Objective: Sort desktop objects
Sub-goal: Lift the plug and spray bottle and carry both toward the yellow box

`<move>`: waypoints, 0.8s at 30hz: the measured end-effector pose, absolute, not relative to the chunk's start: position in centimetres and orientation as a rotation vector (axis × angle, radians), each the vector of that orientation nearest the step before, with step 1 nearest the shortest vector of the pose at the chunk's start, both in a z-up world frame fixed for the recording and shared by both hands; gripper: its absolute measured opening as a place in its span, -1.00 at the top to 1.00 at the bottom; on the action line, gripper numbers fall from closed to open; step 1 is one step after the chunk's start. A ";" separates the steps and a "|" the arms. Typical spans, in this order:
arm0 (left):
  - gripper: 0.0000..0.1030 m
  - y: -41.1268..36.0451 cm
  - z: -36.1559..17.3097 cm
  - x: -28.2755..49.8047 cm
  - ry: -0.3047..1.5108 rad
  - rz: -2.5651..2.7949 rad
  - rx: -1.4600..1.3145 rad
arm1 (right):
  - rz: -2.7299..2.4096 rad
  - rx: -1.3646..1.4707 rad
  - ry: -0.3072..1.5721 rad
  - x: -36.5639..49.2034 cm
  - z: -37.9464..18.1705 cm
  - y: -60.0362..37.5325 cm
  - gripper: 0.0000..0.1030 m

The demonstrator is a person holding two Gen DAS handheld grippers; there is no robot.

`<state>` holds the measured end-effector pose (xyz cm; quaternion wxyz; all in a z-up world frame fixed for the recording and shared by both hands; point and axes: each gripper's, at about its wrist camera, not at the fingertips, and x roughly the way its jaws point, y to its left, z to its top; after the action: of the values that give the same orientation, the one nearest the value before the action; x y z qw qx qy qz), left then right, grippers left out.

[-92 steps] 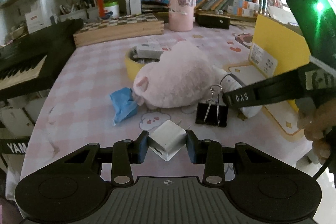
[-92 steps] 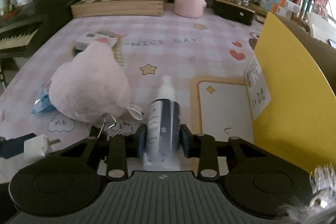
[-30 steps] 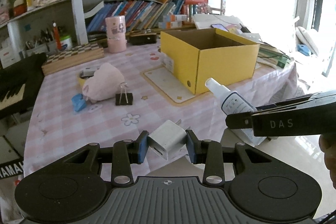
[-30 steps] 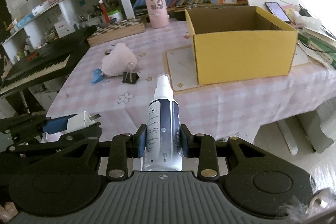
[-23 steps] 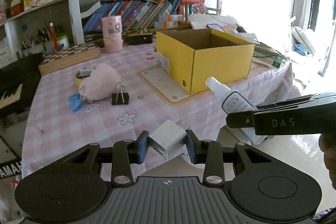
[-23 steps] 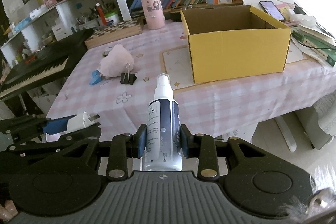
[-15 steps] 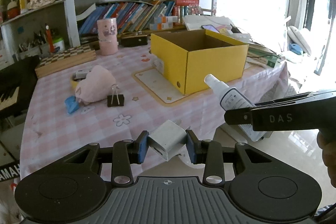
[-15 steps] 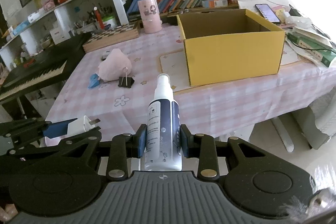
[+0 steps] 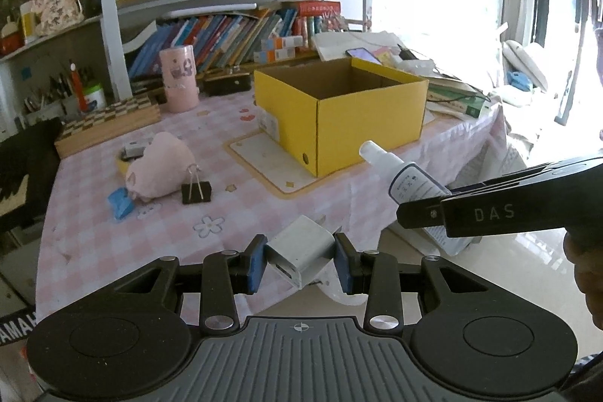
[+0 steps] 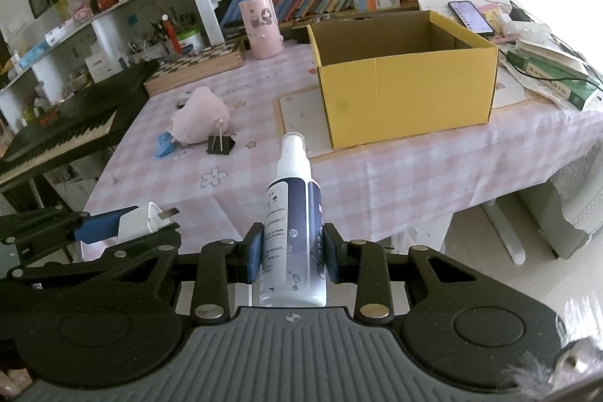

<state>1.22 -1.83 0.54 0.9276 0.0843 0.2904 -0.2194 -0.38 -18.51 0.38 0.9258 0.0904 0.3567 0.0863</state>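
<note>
My left gripper (image 9: 299, 260) is shut on a white plug adapter (image 9: 299, 249), held in the air in front of the table's near edge. My right gripper (image 10: 290, 257) is shut on a white and dark blue spray bottle (image 10: 292, 213), also off the table; the bottle also shows in the left wrist view (image 9: 407, 181). An open yellow cardboard box (image 9: 339, 112) stands on the pink checked tablecloth (image 9: 158, 232), also in the right wrist view (image 10: 403, 89). A pink plush toy (image 9: 158, 166), a black binder clip (image 9: 196, 191) and a blue packet (image 9: 120, 202) lie left of the box.
A pink cup (image 9: 177, 78), a checkered wooden board (image 9: 105, 127) and rows of books (image 9: 233, 36) stand at the back. A black keyboard (image 10: 56, 134) is on the left. Books and a phone (image 10: 471, 16) lie right of the box. Bare floor is on the right.
Both grippers have pulled up and back from the table with the adapter and bottle in them. The view has drifted a little further back in the last second.
</note>
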 end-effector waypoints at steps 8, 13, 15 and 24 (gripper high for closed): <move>0.30 -1.9 0.7 1.1 0.590 -0.446 0.171 | 0.197 0.172 0.732 -0.2 0.7 -18.4 0.42; 0.30 -2.1 0.8 1.0 0.593 -0.451 0.174 | 0.199 0.177 0.742 -0.2 0.6 -18.5 0.42; 0.30 -2.3 0.8 0.9 0.593 -0.453 0.176 | 0.198 0.179 0.744 -0.3 0.6 -18.5 0.42; 0.30 -2.3 0.7 0.6 0.598 -0.457 0.182 | 0.196 0.191 0.739 -0.9 0.6 -18.6 0.42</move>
<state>0.58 -2.25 0.72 0.9260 0.0889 0.2916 -0.2228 -0.90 -18.59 0.56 0.9234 0.0931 0.3599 0.0956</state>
